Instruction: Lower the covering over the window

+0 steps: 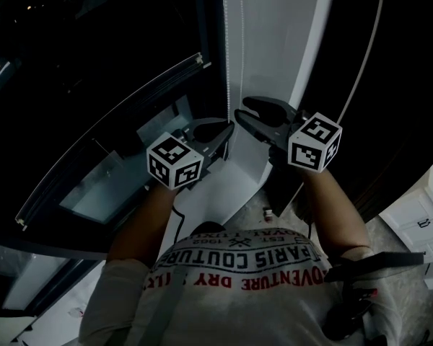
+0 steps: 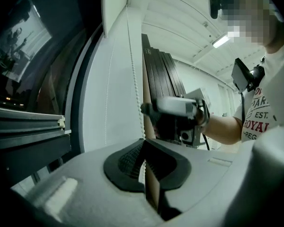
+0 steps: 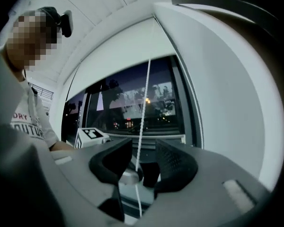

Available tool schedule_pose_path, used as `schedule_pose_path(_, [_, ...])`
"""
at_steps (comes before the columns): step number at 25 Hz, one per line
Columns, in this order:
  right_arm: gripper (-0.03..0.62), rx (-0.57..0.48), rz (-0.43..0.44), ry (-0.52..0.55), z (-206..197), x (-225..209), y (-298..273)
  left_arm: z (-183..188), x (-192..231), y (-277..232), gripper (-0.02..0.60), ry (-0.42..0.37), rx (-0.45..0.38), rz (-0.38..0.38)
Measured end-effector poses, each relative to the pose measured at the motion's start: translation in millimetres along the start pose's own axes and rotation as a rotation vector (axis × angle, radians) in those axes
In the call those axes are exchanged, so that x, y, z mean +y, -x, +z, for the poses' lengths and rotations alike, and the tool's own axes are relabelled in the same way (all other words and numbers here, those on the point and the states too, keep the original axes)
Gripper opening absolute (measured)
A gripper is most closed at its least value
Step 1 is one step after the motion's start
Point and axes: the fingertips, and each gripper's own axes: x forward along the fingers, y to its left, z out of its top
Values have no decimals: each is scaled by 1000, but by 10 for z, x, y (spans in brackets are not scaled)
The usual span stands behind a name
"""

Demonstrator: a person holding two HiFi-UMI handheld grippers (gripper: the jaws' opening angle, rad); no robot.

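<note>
The left tool (image 2: 143, 141) is clenched on the white bead cord (image 2: 132, 56), which drops straight into the tips of its closed jaws. The right tool (image 3: 143, 145) is released. Its jaws stand apart with the same cord hanging free in the gap between them, and neither pad presses on it. In the head view the two tools sit close together at the cord, the right one a little further up it than the left. Both point level.

The cord runs down beside a white wall panel (image 1: 274, 34) at the right edge of the window (image 3: 118, 108). The glass is dark, with small lights of a night scene showing through it. A thin bar with a white end cap (image 3: 170, 135) crosses the window low down, at about the height of the tools. It looks like the bottom edge of the covering, though the cloth above it cannot be made out against the dark glass. The person's forearms reach forward from a pale printed T-shirt (image 1: 238, 265).
</note>
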Motion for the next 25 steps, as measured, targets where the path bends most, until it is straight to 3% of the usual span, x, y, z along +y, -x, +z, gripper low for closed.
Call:
schedule_pose_path(5, [141, -37, 37, 52, 489, 103, -249, 11, -57, -10, 5, -2, 2, -25])
schedule_pose_path(9, [60, -45, 26, 62, 549, 115, -346, 4, -68, -7, 5, 0, 3, -36])
schedule_pose_path(17, [12, -81, 18, 34, 547, 68, -355, -11, -5, 4, 5, -2, -8, -34])
schedule_pose_path(20, [11, -49, 17, 42, 409, 37, -370, -152, 0, -19, 5, -35, 37, -31])
schedule_pose_path(25, [10, -17, -2, 11, 81, -65, -367, -463, 31, -53, 5, -8, 77, -32])
